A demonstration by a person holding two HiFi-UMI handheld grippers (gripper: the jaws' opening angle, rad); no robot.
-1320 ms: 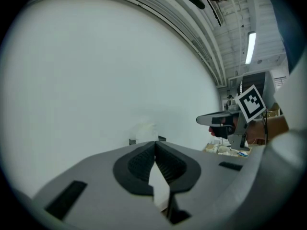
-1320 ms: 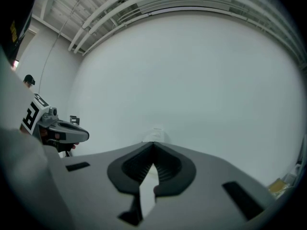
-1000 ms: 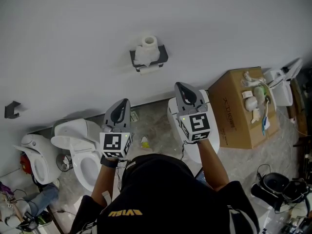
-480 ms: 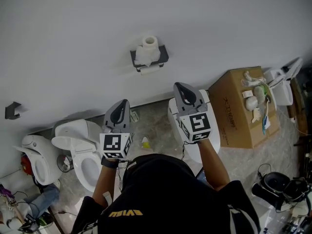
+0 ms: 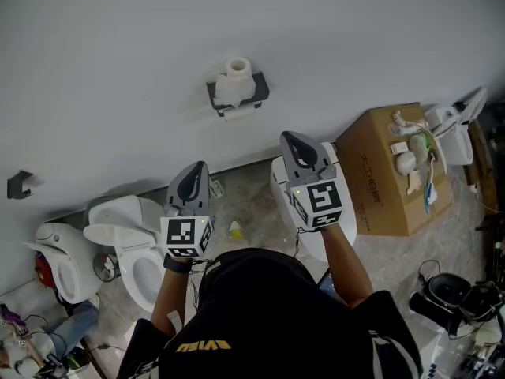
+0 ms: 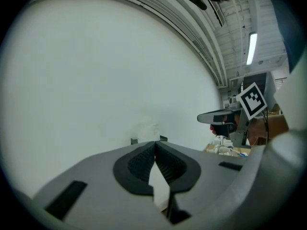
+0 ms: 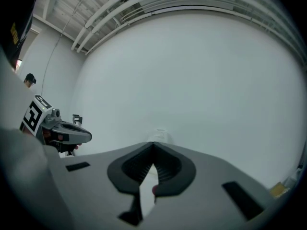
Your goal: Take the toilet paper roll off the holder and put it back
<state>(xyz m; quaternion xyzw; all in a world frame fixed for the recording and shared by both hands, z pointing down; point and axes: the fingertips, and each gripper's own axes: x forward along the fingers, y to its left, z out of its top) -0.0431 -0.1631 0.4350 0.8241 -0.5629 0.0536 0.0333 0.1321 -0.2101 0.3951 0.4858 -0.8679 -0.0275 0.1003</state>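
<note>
Head view: toilet paper roll [image 5: 237,80] sits on its black holder [image 5: 257,93] on the white wall [image 5: 118,69], core hole facing the camera, with a loose sheet [image 5: 241,110] hanging just under the holder. Both grippers point towards the wall, well short of the roll and apart from each other. The left gripper [image 5: 203,165] is over a white toilet [image 5: 118,239] whose bowl lies open, and the right gripper [image 5: 289,137] is over another white fixture [image 5: 278,181]. At the right a cardboard box [image 5: 379,188] stands closed on the floor; small white oddments [image 5: 409,160] and a brush-like item [image 5: 428,189] lie on its top, not inside it. A small black bracket [image 5: 17,182] is fixed to the wall at far left

Left gripper view: the jaws are pressed together with nothing between them. Past their tips the roll shows faintly against the wall, an end of the holder at either side. Unlike the head view, this one takes in the ceiling with a lit strip lamp [image 6: 250,48], and the right gripper side-on under its marker cube [image 6: 253,99]

Right gripper view: the jaws are likewise closed and empty, the roll a pale shape just above the tips. This view alone shows the left gripper from the side, with the bracket on the wall beyond it
</note>
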